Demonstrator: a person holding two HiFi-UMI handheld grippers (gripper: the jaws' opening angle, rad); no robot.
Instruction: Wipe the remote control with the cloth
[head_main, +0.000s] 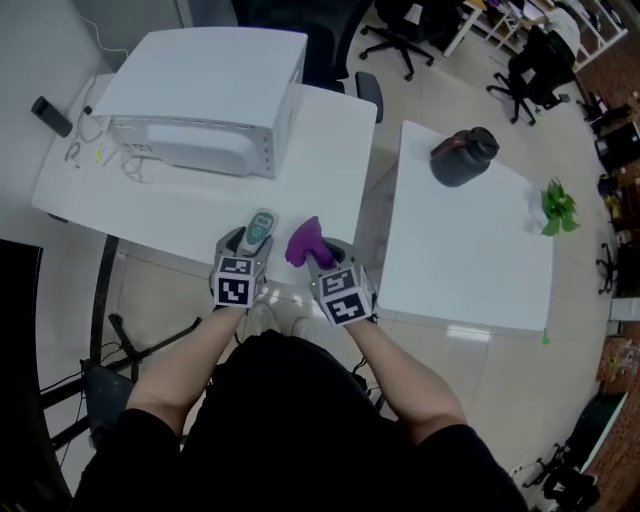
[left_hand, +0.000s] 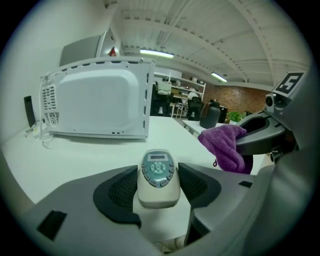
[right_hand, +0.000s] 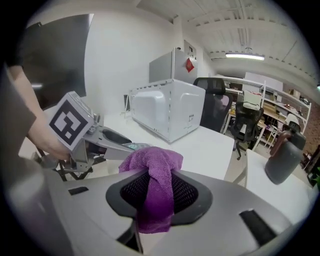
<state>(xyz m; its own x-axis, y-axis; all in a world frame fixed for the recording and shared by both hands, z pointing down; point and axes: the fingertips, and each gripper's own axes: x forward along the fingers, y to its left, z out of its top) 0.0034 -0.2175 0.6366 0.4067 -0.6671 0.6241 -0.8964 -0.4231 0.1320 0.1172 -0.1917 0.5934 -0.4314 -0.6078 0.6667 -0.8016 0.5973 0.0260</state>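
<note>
My left gripper is shut on a cream remote control with a teal-grey button face, held above the near edge of the white table. In the head view the remote control sticks out ahead of the left gripper. My right gripper is shut on a purple cloth, which bunches over the jaws and hangs below. From above, the cloth sits just right of the remote, a small gap between them, with the right gripper behind it.
A white microwave stands at the back of the left table, cables and a dark device at its left. A second white table to the right carries a dark jug and a small green plant. Office chairs stand beyond.
</note>
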